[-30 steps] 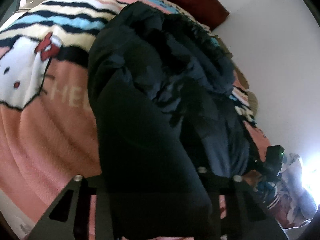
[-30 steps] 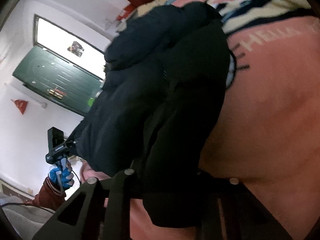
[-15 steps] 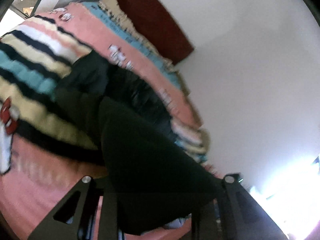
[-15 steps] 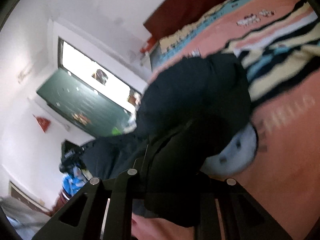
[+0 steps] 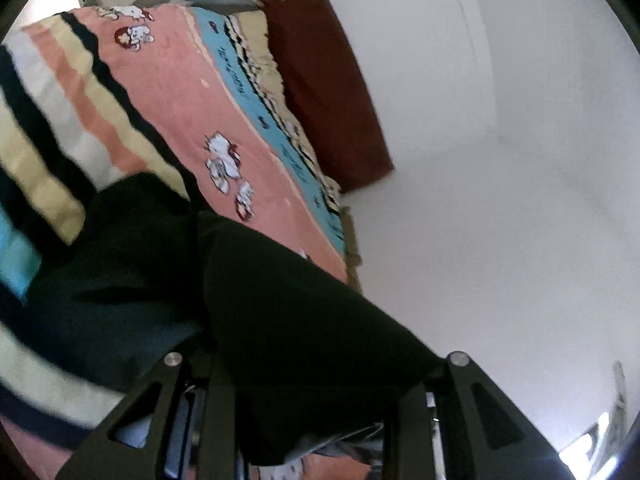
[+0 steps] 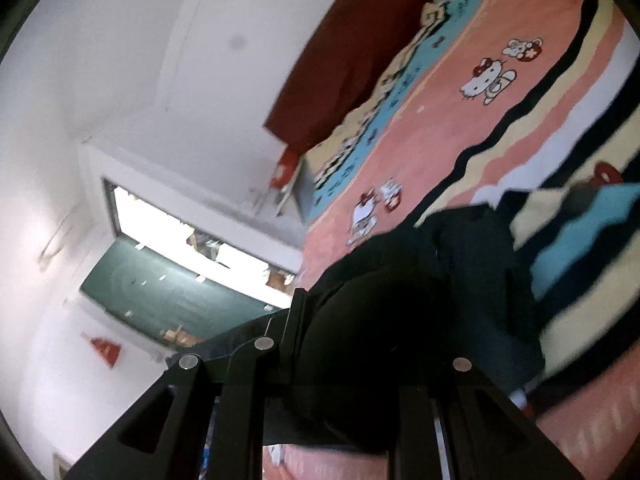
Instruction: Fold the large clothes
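A large black garment (image 5: 280,320) hangs from my left gripper (image 5: 308,404), which is shut on its edge; the cloth covers the fingertips. The rest of it trails down to the left over the striped pink blanket (image 5: 168,92) on the bed. My right gripper (image 6: 360,384) is shut on another part of the same black garment (image 6: 420,300), which bulges over the jaws and drapes right onto the blanket (image 6: 460,128). Both grippers are raised and tilted up toward the wall.
A dark red headboard (image 5: 328,80) stands against the white wall (image 5: 500,200) at the bed's far end. In the right wrist view a bright window (image 6: 192,236) above a green panel (image 6: 160,296) is at the left, with the headboard (image 6: 352,48) above.
Both grippers have lifted and tilted upward with the garment. The views swung from the blanket and the bunched garment to the wall and headboard; less of the garment lies on the bed.
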A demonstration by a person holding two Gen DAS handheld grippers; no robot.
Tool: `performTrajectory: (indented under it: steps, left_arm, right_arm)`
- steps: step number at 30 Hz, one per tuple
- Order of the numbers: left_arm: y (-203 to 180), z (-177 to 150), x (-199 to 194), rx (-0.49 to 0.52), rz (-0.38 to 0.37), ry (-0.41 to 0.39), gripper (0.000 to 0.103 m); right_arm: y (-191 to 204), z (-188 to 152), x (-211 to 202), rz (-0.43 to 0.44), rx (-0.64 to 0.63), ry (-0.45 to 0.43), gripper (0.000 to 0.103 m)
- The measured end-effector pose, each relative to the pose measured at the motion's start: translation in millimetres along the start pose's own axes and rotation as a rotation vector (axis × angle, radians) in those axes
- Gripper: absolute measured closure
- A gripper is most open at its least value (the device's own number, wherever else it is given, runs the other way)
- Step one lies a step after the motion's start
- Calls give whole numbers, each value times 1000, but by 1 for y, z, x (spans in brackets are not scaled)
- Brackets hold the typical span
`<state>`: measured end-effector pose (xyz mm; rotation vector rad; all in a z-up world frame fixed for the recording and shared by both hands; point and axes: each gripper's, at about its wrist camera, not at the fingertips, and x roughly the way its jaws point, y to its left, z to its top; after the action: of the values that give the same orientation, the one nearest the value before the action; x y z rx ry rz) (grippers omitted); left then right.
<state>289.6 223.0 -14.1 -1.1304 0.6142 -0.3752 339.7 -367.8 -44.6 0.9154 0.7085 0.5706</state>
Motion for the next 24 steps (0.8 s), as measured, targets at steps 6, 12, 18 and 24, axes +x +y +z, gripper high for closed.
performTrajectory:
  steps: [6,12,18,24]
  left_arm:
    - [28,59,90,10,121,14,79]
    - [95,88,168,-33,243,62,77]
    - [134,90,204,-30,228,71,77]
    - [141,90,197,-58,159,73,73]
  right_arm:
    - [-21,55,74,-116,29,-10,86]
    - [-67,82,146,-205,73,21,86]
    - [-104,90,192,-217,89,48,86]
    - [-113,93,201,-213,73,50,85]
